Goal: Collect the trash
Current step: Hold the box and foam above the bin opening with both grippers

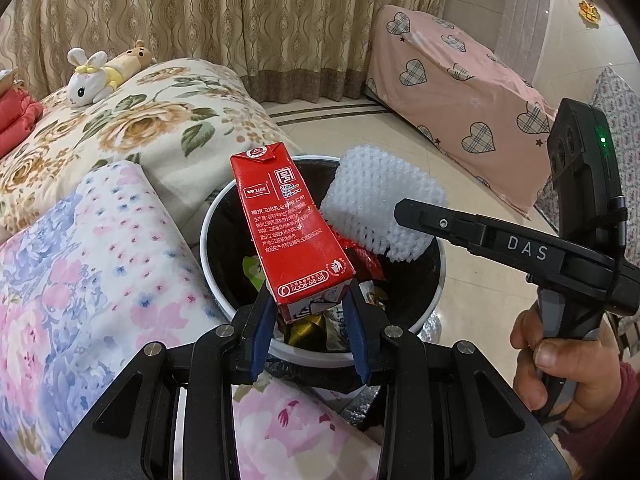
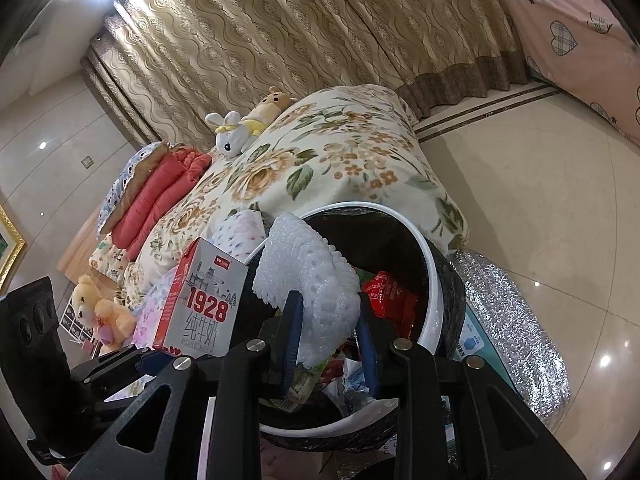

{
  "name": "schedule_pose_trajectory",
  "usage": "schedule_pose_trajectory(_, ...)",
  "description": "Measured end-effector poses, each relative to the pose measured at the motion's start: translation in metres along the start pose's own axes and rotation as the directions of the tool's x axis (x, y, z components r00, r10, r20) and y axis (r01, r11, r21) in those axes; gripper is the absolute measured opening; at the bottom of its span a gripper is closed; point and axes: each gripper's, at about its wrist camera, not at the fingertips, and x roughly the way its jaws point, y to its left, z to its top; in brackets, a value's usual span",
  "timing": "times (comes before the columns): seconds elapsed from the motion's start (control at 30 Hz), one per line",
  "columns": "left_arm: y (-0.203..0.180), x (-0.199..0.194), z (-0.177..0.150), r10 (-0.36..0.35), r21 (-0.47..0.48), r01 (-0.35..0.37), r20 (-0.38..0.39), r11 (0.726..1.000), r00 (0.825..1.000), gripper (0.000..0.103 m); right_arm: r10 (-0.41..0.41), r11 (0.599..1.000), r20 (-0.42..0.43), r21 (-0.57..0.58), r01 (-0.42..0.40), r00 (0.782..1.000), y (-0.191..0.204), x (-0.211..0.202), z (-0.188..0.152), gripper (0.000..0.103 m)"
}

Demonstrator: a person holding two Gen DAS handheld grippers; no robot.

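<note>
My left gripper [image 1: 310, 300] is shut on a red milk carton [image 1: 286, 224] and holds it upright over the round white trash bin [image 1: 210, 264]. The carton also shows in the right wrist view [image 2: 202, 304], at the bin's left rim. My right gripper [image 2: 329, 312] is shut on a white foam net sleeve [image 2: 308, 276] above the bin [image 2: 432, 280]. In the left wrist view the sleeve [image 1: 380, 200] hangs over the bin's far side, with the right gripper [image 1: 416, 212] coming in from the right. The bin has a black liner and holds several wrappers.
A bed with floral quilts [image 1: 132, 128] lies left of the bin, with a plush rabbit [image 1: 86, 80] on it. A pink heart-patterned cover [image 1: 452, 92] is at the far right. A silver foil bag [image 2: 512, 320] lies on the tiled floor beside the bin.
</note>
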Motion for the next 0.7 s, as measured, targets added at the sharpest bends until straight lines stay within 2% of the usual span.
schedule_pose_trajectory(0.7,-0.004,0.0066,0.0052,-0.019,-0.006,0.019,-0.012,1.0,1.0,0.032,-0.004,1.0,-0.004,0.003,0.004,1.0,-0.0011,-0.0002,0.0032,0.03)
